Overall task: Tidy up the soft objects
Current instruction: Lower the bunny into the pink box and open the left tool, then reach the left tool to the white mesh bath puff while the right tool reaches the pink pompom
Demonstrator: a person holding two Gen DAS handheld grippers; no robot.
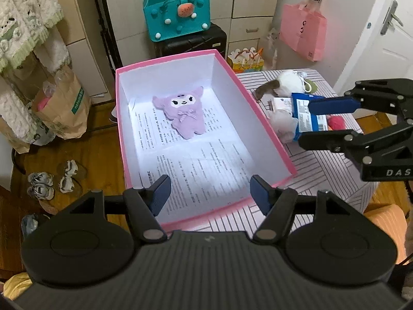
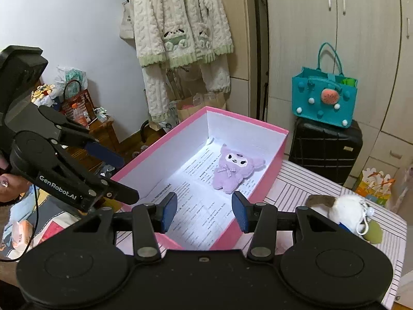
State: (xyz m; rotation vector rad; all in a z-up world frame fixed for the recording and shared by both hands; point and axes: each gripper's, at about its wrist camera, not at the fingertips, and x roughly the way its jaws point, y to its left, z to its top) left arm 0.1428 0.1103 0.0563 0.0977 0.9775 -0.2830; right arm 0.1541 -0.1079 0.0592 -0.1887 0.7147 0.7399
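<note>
A pink box [image 1: 121,118] with white walls and printed paper on its floor stands on the striped table [image 1: 322,170]. A purple plush doll [image 1: 182,115] lies face up inside it, toward the far end. My left gripper [image 1: 210,193] hovers open above the box's near end, nothing between its pads. My right gripper [image 2: 204,211] is open and empty too, over the box's [image 2: 281,144] near corner, the doll [image 2: 232,169] beyond it. Right of the box lie a white plush with a brown ear [image 1: 289,82], a blue-and-white packet [image 1: 304,118], a fluffy white piece [image 1: 281,124] and a red ball [image 1: 335,122].
Behind the box stands a black suitcase [image 1: 191,42] with a teal felt bag [image 1: 178,13] on top. A pink paper bag [image 1: 303,33] hangs at the back right. On the wooden floor to the left are a brown paper bag [image 1: 64,106] and shoes [image 1: 51,180]. A fleece garment [image 2: 180,25] hangs on the wall.
</note>
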